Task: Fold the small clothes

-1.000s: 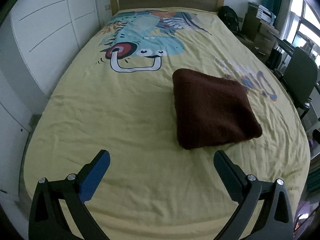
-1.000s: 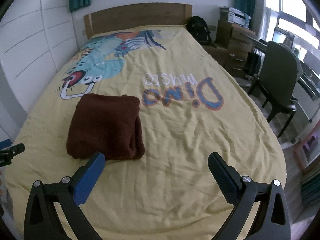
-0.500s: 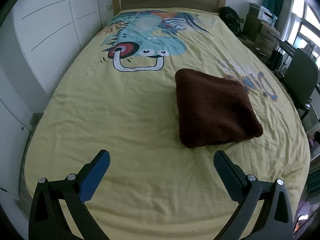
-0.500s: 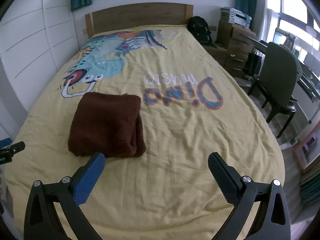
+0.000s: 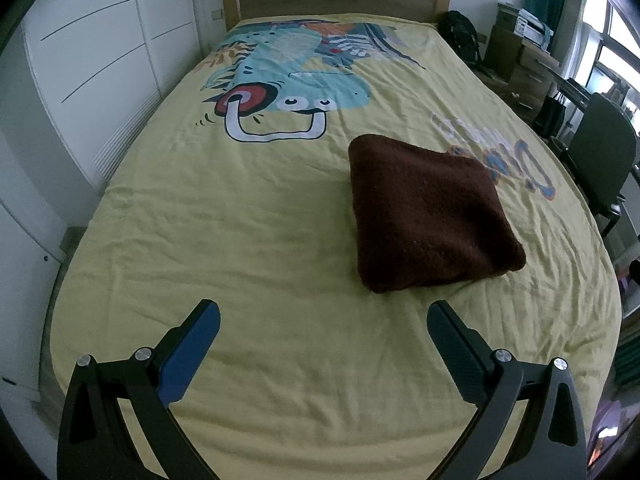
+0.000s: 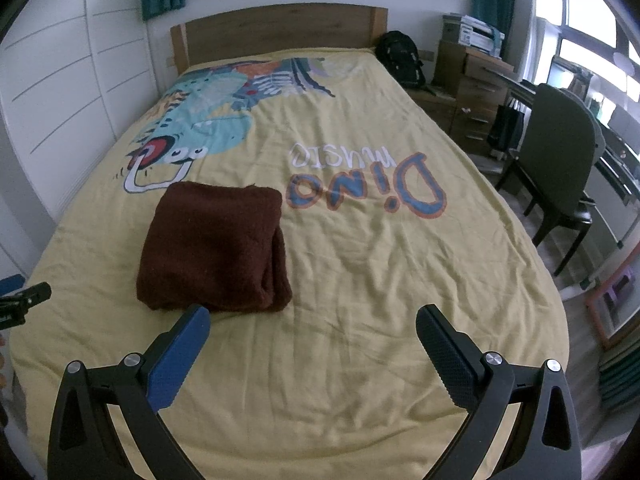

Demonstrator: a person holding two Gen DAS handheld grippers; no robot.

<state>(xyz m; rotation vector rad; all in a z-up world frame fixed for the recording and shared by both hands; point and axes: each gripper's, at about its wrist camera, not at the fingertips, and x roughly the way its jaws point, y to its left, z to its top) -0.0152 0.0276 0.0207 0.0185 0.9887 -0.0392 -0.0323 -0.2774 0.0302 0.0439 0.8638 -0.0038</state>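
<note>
A dark brown fleece garment (image 5: pixel 428 212) lies folded into a thick square on the yellow bed cover (image 5: pixel 240 220). It also shows in the right wrist view (image 6: pixel 216 248), left of centre. My left gripper (image 5: pixel 323 316) is open and empty, held above the cover, nearer than the garment and to its left. My right gripper (image 6: pixel 313 320) is open and empty, nearer than the garment and to its right. Its left fingertip (image 6: pixel 196 320) stands just before the garment's near edge. Part of the left gripper (image 6: pixel 24 300) shows at the left edge of the right wrist view.
The cover has a dinosaur print (image 5: pixel 288 80) and "Dino music" lettering (image 6: pixel 368 184). A wooden headboard (image 6: pixel 280 32) is at the far end. White panelled wall (image 5: pixel 88 60) runs along the left. A dark chair (image 6: pixel 560 168), drawers (image 6: pixel 468 88) and a black backpack (image 6: pixel 400 56) stand right of the bed.
Both grippers have drawn back and risen slightly, so the garment sits a little farther up in both views. Both stay open; the garment has not moved.
</note>
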